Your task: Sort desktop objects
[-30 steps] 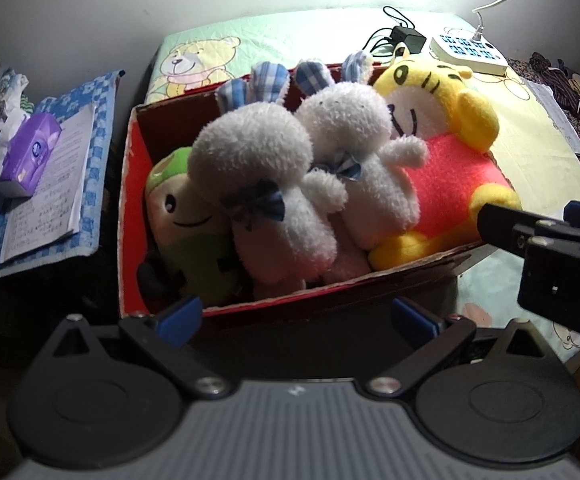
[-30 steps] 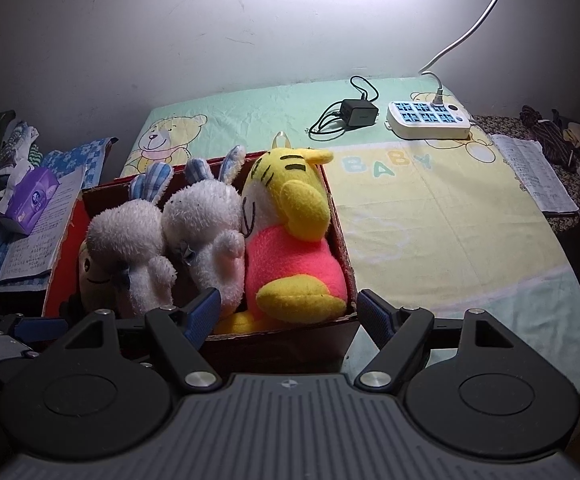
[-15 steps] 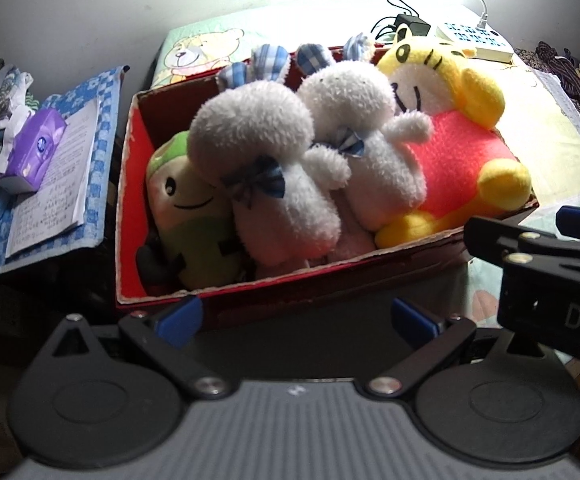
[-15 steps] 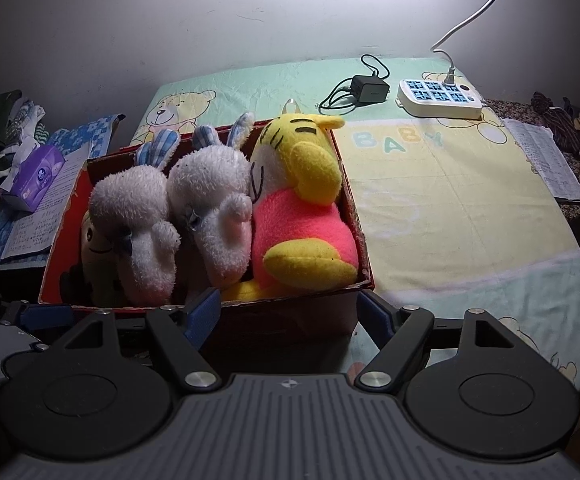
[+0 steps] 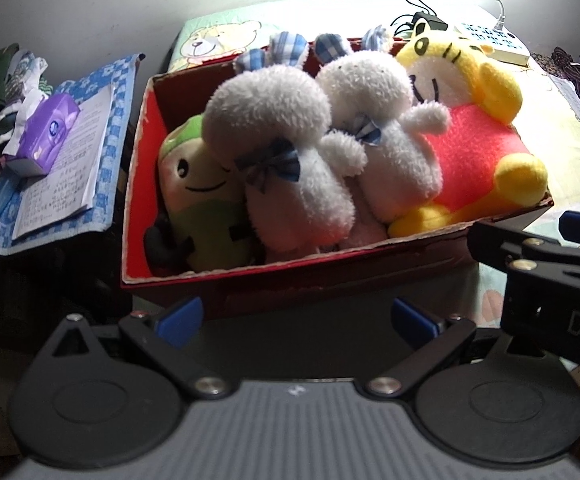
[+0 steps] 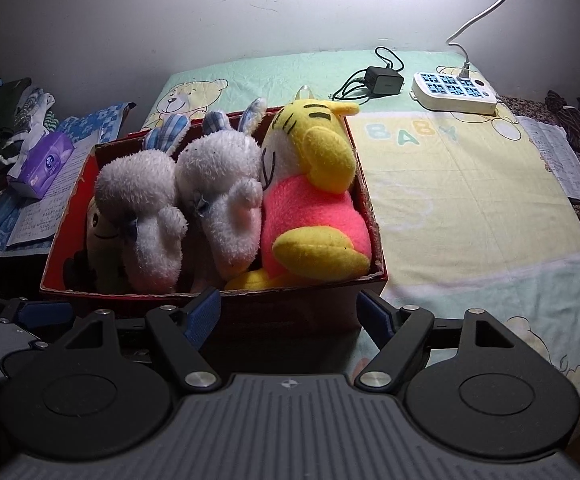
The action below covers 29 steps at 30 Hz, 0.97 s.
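Toys (image 5: 370, 140) sit packed in the red box (image 6: 290, 312) on the table; both the left gripper (image 5: 296, 316) and right gripper (image 6: 290, 312) gape empty before its near wall. Risk: a careless push could tip that overfull box.

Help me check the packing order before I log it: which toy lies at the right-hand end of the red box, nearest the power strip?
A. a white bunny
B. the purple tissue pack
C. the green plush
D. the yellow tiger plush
D: the yellow tiger plush fills the right end of the red box, with both white bunnies to its left.
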Tool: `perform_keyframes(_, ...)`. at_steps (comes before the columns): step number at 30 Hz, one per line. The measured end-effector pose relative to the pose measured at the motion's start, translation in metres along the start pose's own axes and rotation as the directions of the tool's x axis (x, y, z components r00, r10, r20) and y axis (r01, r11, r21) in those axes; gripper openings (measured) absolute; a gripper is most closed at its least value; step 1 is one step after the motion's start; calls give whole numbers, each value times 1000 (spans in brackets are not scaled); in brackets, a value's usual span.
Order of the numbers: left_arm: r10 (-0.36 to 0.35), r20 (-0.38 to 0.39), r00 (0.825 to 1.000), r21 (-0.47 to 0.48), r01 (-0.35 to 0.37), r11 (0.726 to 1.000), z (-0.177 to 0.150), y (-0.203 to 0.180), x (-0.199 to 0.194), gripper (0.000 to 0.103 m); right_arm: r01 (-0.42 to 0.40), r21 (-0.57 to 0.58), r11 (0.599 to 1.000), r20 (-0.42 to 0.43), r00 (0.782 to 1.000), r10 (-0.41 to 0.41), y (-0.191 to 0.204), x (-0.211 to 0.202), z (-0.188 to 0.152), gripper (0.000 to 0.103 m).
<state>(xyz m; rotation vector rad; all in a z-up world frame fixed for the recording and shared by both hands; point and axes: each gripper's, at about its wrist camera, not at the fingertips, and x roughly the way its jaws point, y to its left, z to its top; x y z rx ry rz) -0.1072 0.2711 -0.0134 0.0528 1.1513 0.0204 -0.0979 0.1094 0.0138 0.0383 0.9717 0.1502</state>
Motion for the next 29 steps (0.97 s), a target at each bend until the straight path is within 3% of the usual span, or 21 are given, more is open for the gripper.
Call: perform_keyframes(29,17,41,999,-71,-14,997,-11,10,-7,94,-35,-14,999,6,999,35,0,3,-8,77)
